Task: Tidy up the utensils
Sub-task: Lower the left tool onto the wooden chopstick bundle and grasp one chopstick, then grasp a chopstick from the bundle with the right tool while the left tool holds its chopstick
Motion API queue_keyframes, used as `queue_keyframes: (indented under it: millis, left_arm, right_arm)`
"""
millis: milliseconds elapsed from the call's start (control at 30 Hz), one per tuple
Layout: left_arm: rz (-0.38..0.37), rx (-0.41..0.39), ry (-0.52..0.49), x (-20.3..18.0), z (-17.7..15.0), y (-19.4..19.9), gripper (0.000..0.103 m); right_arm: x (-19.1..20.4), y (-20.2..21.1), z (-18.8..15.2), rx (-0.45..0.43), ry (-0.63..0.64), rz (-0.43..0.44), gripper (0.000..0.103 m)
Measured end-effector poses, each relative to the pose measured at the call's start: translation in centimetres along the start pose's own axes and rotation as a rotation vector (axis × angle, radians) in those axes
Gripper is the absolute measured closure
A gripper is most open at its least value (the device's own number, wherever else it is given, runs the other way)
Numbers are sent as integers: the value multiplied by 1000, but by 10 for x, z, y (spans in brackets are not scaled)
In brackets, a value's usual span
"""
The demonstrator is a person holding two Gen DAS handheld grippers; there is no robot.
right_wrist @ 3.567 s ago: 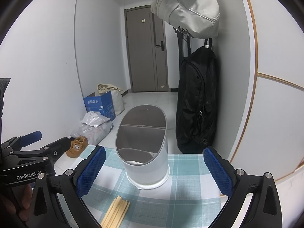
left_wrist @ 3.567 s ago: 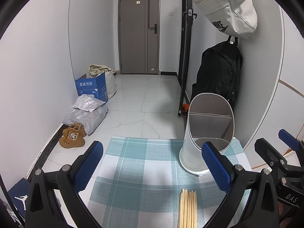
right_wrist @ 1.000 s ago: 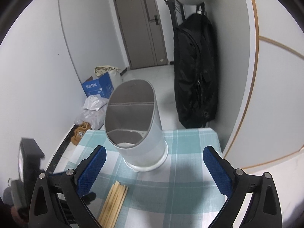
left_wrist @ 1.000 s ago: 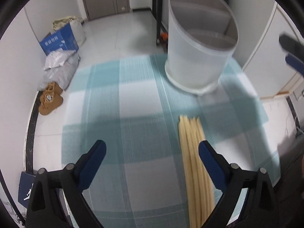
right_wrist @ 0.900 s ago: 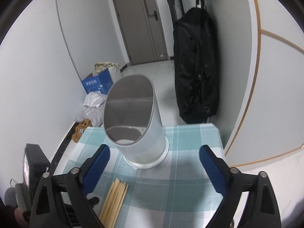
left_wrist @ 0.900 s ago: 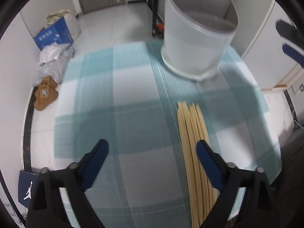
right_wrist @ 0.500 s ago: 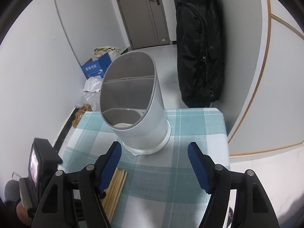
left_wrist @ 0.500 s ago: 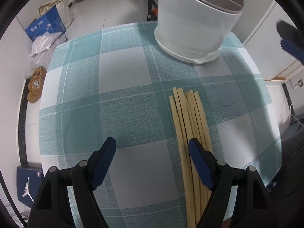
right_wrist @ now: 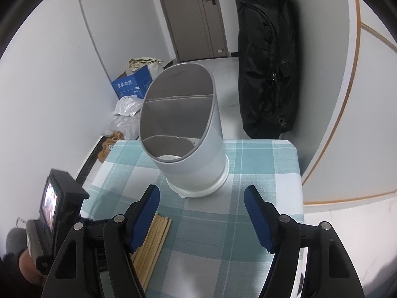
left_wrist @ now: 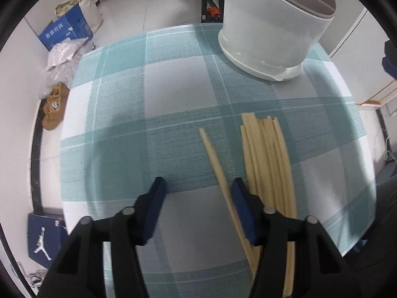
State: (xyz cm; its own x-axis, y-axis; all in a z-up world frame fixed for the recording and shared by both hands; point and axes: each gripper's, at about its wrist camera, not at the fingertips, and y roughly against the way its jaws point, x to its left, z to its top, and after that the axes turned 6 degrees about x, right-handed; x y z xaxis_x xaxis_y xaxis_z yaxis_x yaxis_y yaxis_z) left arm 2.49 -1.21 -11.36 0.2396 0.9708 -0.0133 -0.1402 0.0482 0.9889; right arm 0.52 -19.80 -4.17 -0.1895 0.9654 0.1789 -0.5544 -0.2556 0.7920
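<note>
While closing, left hand-held gripper (left_wrist: 197, 191) points down.

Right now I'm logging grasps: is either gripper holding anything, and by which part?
Nothing is gripped yet. The left gripper, jaws just closing, has one chopstick between its fingers, against the right pad near mid-length. The right gripper hangs empty.

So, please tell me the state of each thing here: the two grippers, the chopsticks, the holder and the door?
Left gripper: open, jaws just closing around one chopstick, not yet pinching it.
Right gripper: open, nothing between the jaws.
Single chopstick: flat on the cloth, apart from the bundle.
Chopstick bundle: lying flat, side by side.
Holder: upright; visible compartments hold no utensils.
Door: closed.
</note>
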Motion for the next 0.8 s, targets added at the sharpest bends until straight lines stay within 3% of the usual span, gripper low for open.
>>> queue_keyframes:
  millis: [333, 433, 500, 567, 800]
  left_arm:
    - [16, 8, 29, -1, 11, -6, 55]
    - [8, 5, 32, -2, 10, -5, 68]
    - [3, -1, 26, 0, 13, -6, 87]
    - [-8, -6, 38, 2, 14, -5, 96]
    - [-112, -16, 141, 24, 19, -6, 102]
  right_arm:
    - [4, 3, -2, -3, 19, 14, 33]
    - [3, 4, -3, 1, 18, 27, 33]
    - [2, 4, -4, 7, 18, 32, 33]
    - [1, 2, -5, 21, 16, 43, 33]
    - [3, -15, -13, 117, 8, 95, 49]
